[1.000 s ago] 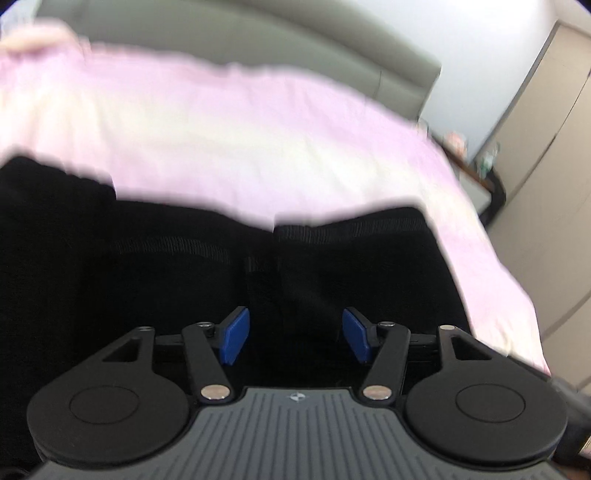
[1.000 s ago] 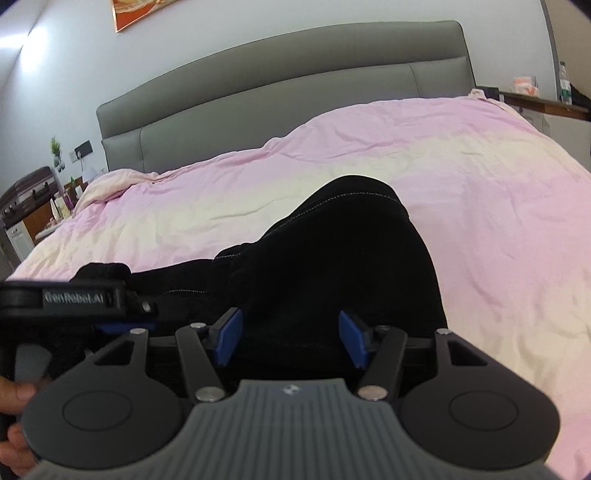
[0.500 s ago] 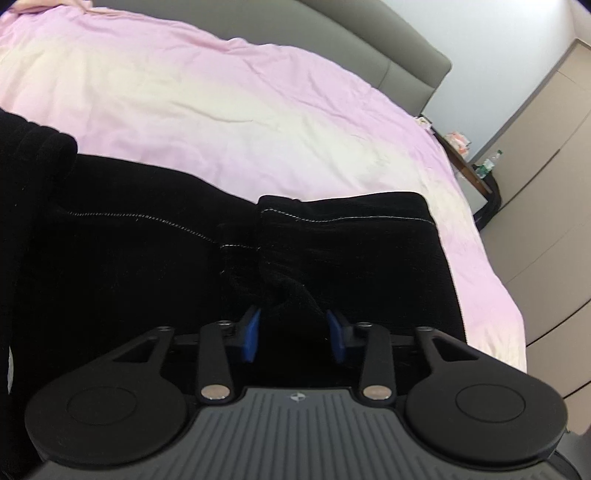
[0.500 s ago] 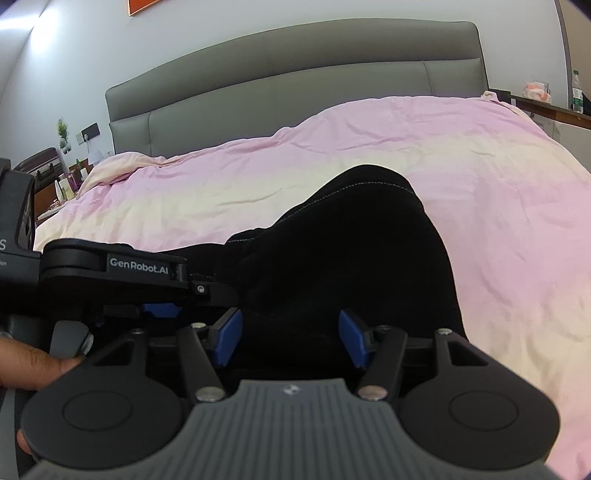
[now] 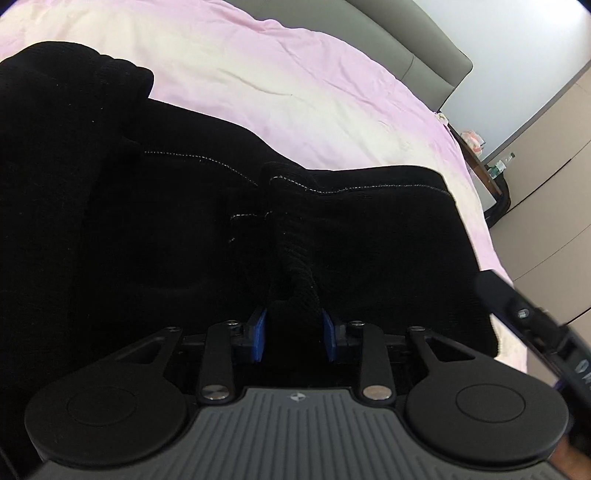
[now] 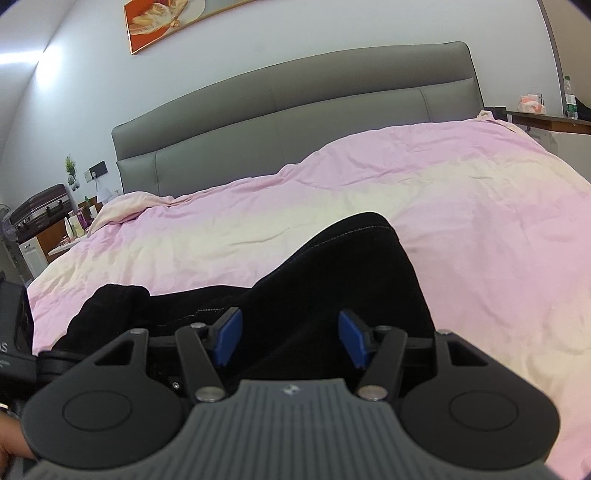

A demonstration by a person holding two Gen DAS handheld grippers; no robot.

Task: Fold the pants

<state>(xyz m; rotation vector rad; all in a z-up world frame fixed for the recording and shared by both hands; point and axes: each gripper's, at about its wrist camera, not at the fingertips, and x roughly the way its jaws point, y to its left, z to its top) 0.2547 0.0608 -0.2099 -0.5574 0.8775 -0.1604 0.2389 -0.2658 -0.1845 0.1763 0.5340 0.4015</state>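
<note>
My left tongs point(image 5: 293, 338) are pinching a raised ridge of the black ribbed fabric pants point(image 5: 166, 229); the blue pads point(image 5: 258, 334) are pressing on the bunched cloth from both sides, leaving only a narrow gap filled with fabric. These jaws have just been closing, with the fold between them. The pants are lying spread directly ahead of the left tongs, white stitching running across them, with a rolled dark bulge off to the far left.

My right tongs point(image 6: 291, 339) are standing about half wide, blue pads point(image 6: 229, 334) well apart. The black pants point(image 6: 343, 280) are lying under and ahead of them, rising to a rounded hump just beyond the tips. I cannot tell whether the pads are touching the cloth; nothing is gripped between them.

The pants are resting on a pink and cream wrinkled bedsheet point(image 6: 480, 221), which is stretching away beyond both tongs. A grey padded headboard point(image 6: 295, 110) is standing at the far end. An orange-framed picture point(image 6: 162, 22) is hanging on the wall above it. A dark suitcase point(image 6: 38, 206) is sitting far left of the right tongs.

The edge of my left tool point(image 6: 14, 332) is showing at the right camera's left margin.
</note>
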